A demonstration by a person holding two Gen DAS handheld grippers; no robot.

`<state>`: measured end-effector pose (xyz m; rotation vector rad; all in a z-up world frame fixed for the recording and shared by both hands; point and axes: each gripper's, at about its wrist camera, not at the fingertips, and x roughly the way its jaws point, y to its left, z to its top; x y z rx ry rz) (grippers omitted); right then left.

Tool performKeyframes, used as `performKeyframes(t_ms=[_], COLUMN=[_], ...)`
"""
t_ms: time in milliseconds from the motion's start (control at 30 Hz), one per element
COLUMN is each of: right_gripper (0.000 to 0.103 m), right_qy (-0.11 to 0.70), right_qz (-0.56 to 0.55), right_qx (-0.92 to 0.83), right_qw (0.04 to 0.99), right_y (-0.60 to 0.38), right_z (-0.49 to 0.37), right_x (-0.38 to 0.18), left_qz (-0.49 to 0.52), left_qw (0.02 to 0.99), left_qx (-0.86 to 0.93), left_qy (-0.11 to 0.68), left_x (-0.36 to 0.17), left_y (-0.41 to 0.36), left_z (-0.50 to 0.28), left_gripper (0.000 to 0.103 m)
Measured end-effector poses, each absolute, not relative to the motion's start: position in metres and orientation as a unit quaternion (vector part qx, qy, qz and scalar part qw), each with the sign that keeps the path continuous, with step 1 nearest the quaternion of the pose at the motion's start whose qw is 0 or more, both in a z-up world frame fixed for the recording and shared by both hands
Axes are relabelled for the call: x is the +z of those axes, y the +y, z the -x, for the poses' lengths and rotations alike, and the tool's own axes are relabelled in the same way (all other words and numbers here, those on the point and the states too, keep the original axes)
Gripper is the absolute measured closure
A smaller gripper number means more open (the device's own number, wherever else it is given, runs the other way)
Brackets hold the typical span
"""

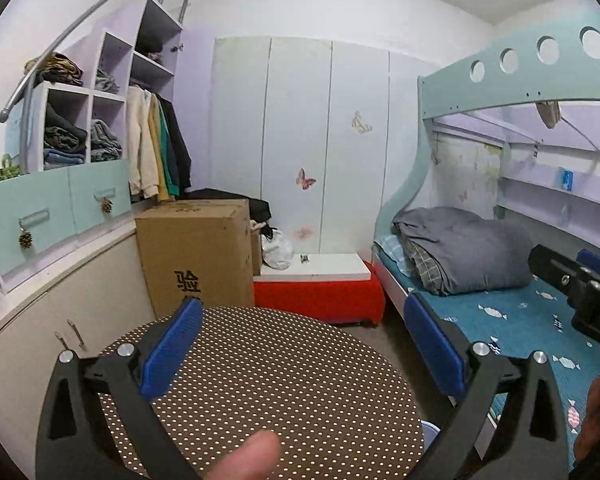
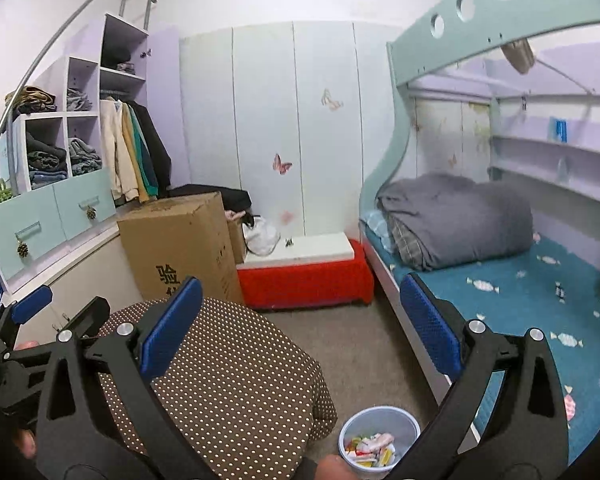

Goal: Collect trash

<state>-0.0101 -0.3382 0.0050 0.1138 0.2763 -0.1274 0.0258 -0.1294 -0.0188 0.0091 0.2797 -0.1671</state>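
Note:
A small pale trash bin [image 2: 380, 440] stands on the floor between the round table and the bed, with several colourful wrappers [image 2: 370, 450] inside. My right gripper [image 2: 300, 332] is open and empty, held above the floor beside the table. My left gripper [image 1: 302, 350] is open and empty, held over the brown polka-dot round table [image 1: 280, 380]. The left gripper also shows at the left edge of the right wrist view [image 2: 32, 308], and the right gripper at the right edge of the left wrist view [image 1: 580, 280]. Only a sliver of the bin's rim [image 1: 430, 430] shows in the left wrist view.
A cardboard box [image 1: 196, 252] stands behind the table against a low cabinet [image 1: 40, 320]. A red bench [image 1: 320, 296] with a white top holds a plastic bag [image 1: 278, 250]. A bunk bed [image 1: 520, 320] with a grey duvet [image 1: 468, 252] fills the right side. Grey floor [image 2: 360, 340] lies between.

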Motion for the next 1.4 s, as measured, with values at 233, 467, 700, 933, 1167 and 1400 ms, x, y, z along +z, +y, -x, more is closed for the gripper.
performKeyframes(t_ms=[233, 467, 700, 933, 1167, 1400], right_gripper=[0.006, 0.006, 0.006, 0.006, 0.006, 0.006], right_qy=[0.12, 0.103, 0.099, 0.105, 0.109, 0.112], right_qz=[-0.043, -0.03, -0.03, -0.035, -0.039, -0.043], right_qx=[-0.064, -0.063, -0.06, -0.057, -0.055, -0.051], right_qw=[0.99, 0.992, 0.993, 0.992, 0.992, 0.991], right_y=[-0.322, -0.31, -0.309, -0.315, -0.314, -0.316], right_z=[0.025, 0.033, 0.034, 0.034, 0.031, 0.027], right_x=[0.014, 0.022, 0.024, 0.021, 0.018, 0.016], left_qz=[0.012, 0.01, 0.012, 0.009, 0.006, 0.004], left_qw=[0.99, 0.992, 0.992, 0.993, 0.994, 0.993], left_qx=[-0.077, -0.072, -0.068, -0.072, -0.064, -0.053], left_qy=[0.115, 0.104, 0.101, 0.095, 0.093, 0.109], left_x=[-0.01, -0.005, -0.004, -0.004, -0.003, -0.002], left_y=[-0.118, -0.118, -0.112, -0.115, -0.113, -0.11], left_z=[-0.006, 0.008, 0.011, 0.013, 0.012, 0.003], left_gripper=[0.004, 0.004, 0.004, 0.004, 0.004, 0.004])
